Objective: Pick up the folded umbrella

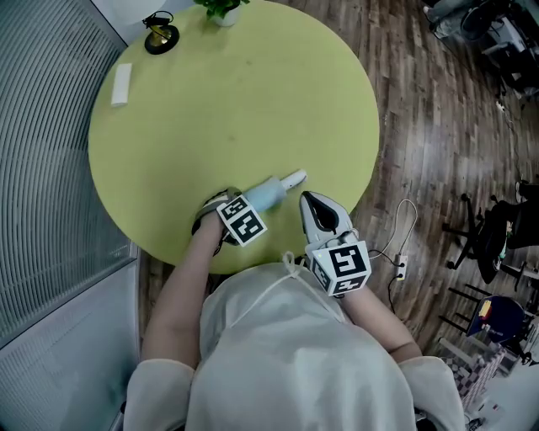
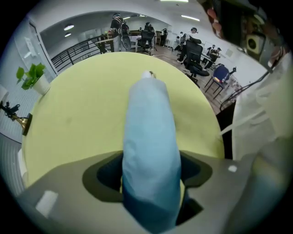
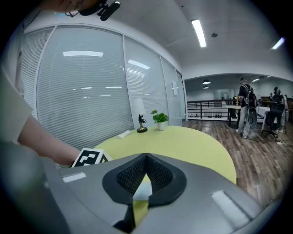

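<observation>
Table point(image 1: 253, 126): potted plant point(image 1: 221, 8), folded umbrella point(image 1: 271, 193)

Round yellow-green table point(image 1: 253, 109) on wood-plank floor point(image 1: 438, 126).

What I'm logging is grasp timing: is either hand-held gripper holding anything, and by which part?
Nothing yet, it seems. The left hand-held gripper, jaws open, straddles the folded umbrella near its blue-sleeved end. The right hand-held gripper is shut, empty.
</observation>
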Demonstrator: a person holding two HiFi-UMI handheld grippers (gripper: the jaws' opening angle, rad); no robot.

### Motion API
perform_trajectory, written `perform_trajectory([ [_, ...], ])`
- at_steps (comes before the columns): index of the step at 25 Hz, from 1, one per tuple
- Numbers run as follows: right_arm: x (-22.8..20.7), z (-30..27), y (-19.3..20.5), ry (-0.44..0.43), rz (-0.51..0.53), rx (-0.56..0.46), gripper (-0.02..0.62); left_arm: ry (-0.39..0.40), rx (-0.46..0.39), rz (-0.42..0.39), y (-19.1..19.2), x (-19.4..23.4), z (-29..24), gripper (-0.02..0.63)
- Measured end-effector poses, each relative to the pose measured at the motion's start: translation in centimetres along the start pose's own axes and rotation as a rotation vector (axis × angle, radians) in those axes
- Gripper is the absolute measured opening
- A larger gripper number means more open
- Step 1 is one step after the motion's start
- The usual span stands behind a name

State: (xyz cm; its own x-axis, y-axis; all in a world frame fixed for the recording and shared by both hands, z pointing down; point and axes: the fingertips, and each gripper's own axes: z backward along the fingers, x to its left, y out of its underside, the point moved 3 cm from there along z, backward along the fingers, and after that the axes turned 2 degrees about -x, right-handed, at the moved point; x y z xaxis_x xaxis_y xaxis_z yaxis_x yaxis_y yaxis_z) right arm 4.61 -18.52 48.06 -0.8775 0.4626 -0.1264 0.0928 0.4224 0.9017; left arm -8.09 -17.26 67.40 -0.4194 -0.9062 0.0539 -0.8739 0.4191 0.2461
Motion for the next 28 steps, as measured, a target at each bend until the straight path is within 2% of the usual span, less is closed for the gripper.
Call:
perform_trajectory([
  [8,-1.4,-0.3,0.5,0.006,-0.049,0.014,-0.002,0.000,0.016,-0.002,-0.3,-0.3,-0.3,0.353],
  [13,-1.6,-0.3,0.1,-0.007,-0.044,0.012,-0.002,-0.008,-0.010,0.007,-0.3,-0.1,0.0,0.344],
  [18,-1.8,0.3,0.3,-0.006,-0.033,0.013,-0.002,-0.044,-0.019,0.042,-0.2,-0.7,-0.1,0.307],
  [24,-1.4,1.7,0.0,-0.015,-0.018,0.012,-0.002,-0.106,-0.031,0.112,0.1,-1.4,0.9,0.303],
  [28,-1.1,2.2,0.0,0.004,-0.008,0.002,-0.002,-0.134,-0.016,0.070,0.5,-2.3,1.5,0.301],
])
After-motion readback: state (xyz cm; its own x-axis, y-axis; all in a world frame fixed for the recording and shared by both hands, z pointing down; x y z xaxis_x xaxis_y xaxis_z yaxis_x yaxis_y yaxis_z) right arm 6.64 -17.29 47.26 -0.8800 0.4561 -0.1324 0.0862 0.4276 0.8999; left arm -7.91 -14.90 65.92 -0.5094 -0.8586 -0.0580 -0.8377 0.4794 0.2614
